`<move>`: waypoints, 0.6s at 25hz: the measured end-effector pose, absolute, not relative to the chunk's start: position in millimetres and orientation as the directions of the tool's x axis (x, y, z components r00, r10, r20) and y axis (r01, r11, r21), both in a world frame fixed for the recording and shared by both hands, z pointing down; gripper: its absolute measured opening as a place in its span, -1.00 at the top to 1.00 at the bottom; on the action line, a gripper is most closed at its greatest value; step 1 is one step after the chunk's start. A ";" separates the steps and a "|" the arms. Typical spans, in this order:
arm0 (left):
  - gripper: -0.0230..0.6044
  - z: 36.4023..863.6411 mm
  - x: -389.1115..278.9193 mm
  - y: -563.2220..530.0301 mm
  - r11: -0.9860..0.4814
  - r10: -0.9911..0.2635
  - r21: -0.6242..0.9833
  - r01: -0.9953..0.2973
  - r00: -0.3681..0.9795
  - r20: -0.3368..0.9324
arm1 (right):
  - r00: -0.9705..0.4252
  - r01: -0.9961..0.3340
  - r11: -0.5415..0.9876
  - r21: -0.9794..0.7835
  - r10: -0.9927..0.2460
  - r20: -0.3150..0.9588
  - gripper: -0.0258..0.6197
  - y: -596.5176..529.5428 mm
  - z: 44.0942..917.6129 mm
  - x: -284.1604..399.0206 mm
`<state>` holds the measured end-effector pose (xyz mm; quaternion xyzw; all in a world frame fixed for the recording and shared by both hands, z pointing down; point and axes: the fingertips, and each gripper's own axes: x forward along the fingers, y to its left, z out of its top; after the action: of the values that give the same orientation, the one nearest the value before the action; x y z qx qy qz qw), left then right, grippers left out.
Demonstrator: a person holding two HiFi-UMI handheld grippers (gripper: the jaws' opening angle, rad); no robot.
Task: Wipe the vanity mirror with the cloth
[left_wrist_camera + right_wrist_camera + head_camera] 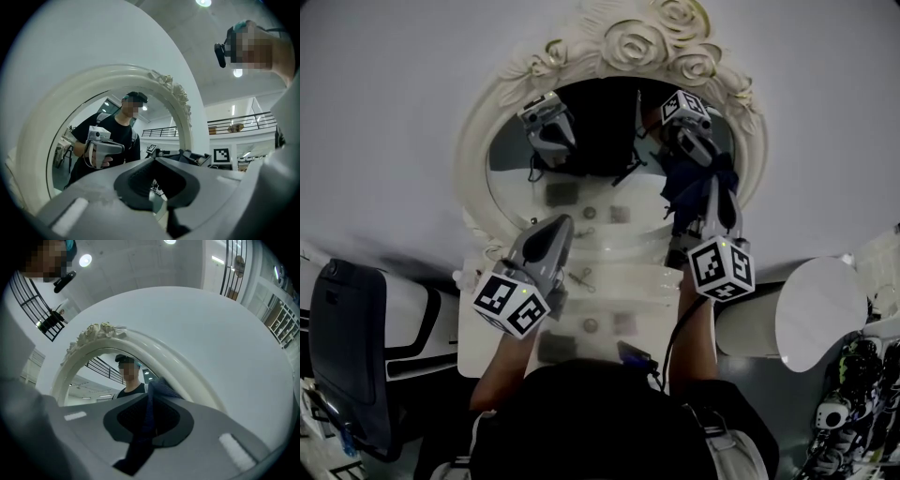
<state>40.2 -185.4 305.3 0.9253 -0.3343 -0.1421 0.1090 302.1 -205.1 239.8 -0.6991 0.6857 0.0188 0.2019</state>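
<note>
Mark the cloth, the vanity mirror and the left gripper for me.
cloth (pixel 692 183): head view, middle of the dark blue bunch.
vanity mirror (pixel 642 42): head view, rose carving atop its white frame.
left gripper (pixel 154 193): left gripper view, between the tips of its tongs.

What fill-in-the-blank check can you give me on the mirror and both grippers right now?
1. The right gripper is shut on the dark blue ____.
2. The left gripper holds ____.
3. The vanity mirror has a white frame topped with carved ____.

Missing words: cloth; nothing; roses.
</note>
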 end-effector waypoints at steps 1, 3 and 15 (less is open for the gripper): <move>0.92 306.4 40.5 -187.8 -0.753 -0.649 0.296 -0.588 0.736 -0.189 | 0.056 -0.967 0.024 -0.255 -0.951 -0.305 0.79 -205.4 239.1 302.0; 0.92 307.5 42.2 -191.3 -0.753 -0.649 0.303 -0.584 0.737 -0.189 | 0.051 -0.968 0.030 -0.251 -0.950 -0.308 0.79 -206.1 236.9 301.6; 0.92 304.3 45.6 -191.8 -0.758 -0.641 0.322 -0.568 0.742 -0.199 | 0.018 -0.972 0.064 -0.227 -0.939 -0.344 0.80 -207.1 210.6 293.6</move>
<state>45.6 -191.8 304.3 0.9253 -0.3265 -0.1502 0.1209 293.6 -207.1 210.6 -0.6829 0.6995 0.0397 0.2069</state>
